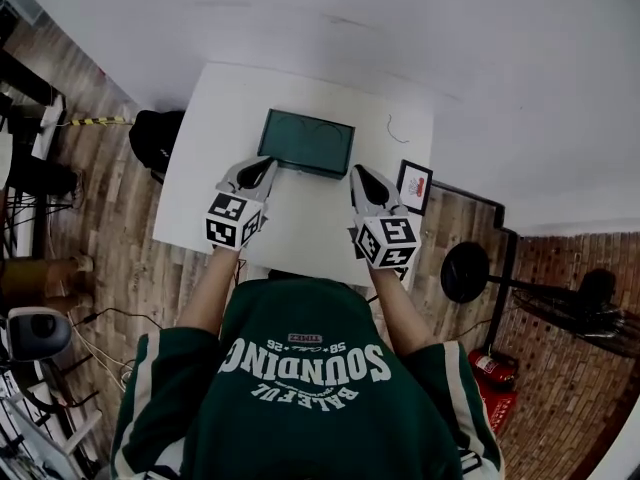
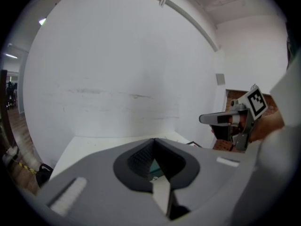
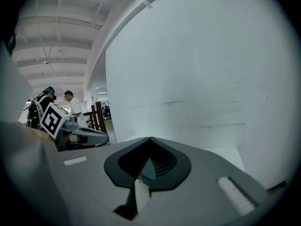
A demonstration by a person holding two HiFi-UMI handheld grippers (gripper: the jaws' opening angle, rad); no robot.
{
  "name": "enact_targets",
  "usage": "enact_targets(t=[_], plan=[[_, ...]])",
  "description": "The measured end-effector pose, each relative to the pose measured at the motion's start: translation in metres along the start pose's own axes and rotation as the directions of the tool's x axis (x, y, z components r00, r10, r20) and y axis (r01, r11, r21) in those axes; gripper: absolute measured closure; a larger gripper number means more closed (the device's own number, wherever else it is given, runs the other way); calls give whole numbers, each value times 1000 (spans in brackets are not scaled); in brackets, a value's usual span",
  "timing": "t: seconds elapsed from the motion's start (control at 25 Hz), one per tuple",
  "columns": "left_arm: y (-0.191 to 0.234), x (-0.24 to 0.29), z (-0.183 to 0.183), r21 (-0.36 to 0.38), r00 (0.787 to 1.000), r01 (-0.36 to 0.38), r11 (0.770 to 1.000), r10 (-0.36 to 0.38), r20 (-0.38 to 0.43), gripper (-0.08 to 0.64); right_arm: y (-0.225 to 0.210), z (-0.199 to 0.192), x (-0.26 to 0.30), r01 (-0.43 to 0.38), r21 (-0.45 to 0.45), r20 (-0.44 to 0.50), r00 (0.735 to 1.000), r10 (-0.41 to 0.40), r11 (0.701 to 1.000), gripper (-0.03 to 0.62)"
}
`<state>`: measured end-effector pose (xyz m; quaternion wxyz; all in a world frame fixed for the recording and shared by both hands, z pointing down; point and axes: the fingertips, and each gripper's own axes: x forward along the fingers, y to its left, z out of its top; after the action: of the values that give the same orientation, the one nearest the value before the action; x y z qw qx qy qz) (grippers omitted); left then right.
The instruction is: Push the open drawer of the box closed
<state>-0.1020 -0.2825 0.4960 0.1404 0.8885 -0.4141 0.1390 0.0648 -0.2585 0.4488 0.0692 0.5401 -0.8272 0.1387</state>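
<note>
A flat dark-green box (image 1: 306,140) lies at the far middle of the white table (image 1: 230,98); its drawer cannot be made out from above. My left gripper (image 1: 268,162) is shut and empty, its tip at the box's near left corner. My right gripper (image 1: 357,170) is shut and empty too, just off the box's near right corner. In the left gripper view the jaws (image 2: 154,141) meet in a point, with a sliver of green box (image 2: 155,166) below them. The right gripper view shows the same: closed jaws (image 3: 149,140) over a green sliver (image 3: 148,169).
A small framed picture (image 1: 414,185) lies at the table's right edge. A black bag (image 1: 155,138) sits on the floor left of the table. A round black base with a stand (image 1: 466,271) and a red extinguisher (image 1: 492,368) are on the right. People (image 3: 73,108) stand far off.
</note>
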Motion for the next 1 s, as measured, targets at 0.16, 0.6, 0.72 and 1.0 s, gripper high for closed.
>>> enact_targets(t=[0.16,0.6,0.72,1.0], plan=[[-3,-10,16,34,999,-2,999,0,50,506,2,11,1,-10,-17,24,1000,10,1000,591],[5,-21,19,8,997,-18,1000,18,71,508,12,12,4,-31,-43,32,999,32,999,592],[5,-21,18,4,997,-20,1000,20,69,507,13,10,3,-29,-45,28,999,31,999,591],[5,-22,17,3,997,-16,1000,15,73,506,14,10,0,-20,-46,34,999,21,999,592]])
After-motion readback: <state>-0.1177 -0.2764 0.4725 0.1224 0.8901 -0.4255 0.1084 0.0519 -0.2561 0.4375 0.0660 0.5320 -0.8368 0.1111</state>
